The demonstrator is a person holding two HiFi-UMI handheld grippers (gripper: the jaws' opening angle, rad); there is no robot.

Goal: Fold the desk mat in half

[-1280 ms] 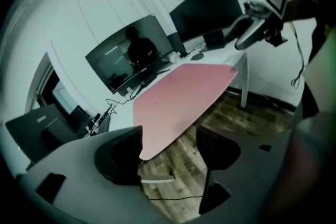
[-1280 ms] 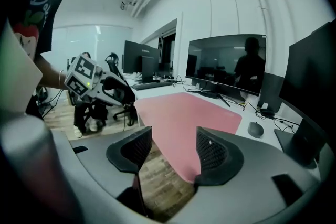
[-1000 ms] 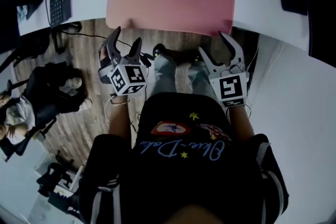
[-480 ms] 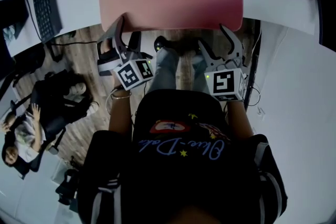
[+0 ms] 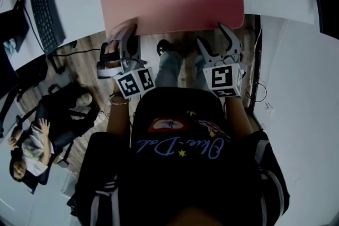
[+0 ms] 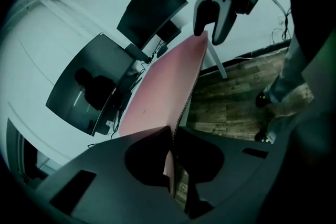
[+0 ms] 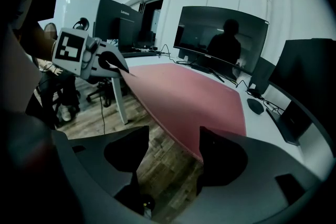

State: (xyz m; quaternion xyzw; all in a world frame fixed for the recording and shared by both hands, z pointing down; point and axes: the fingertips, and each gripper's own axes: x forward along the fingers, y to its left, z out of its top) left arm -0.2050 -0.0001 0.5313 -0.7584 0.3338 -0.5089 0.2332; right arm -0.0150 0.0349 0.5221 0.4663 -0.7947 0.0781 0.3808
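Left gripper view: your left gripper (image 6: 173, 136) has just closed and now pinches the near edge of the pink desk mat (image 6: 157, 97). The mat lies flat on the desk (image 5: 79, 2), its near edge at the desk's front. Your right gripper (image 7: 174, 134) gapes, with the mat edge just ahead of it, unpinched.

Risk: lifting one-sided would skew the fold, and the shallow pinch may slip.

Count: one mat, two grippers, three monitors (image 7: 220, 39).

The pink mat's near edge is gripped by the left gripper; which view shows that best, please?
The left gripper view: the fingers of the left gripper have just closed on the edge of the mat. The head view shows only that gripper at the mat's corner; the right gripper view shows it side-on.
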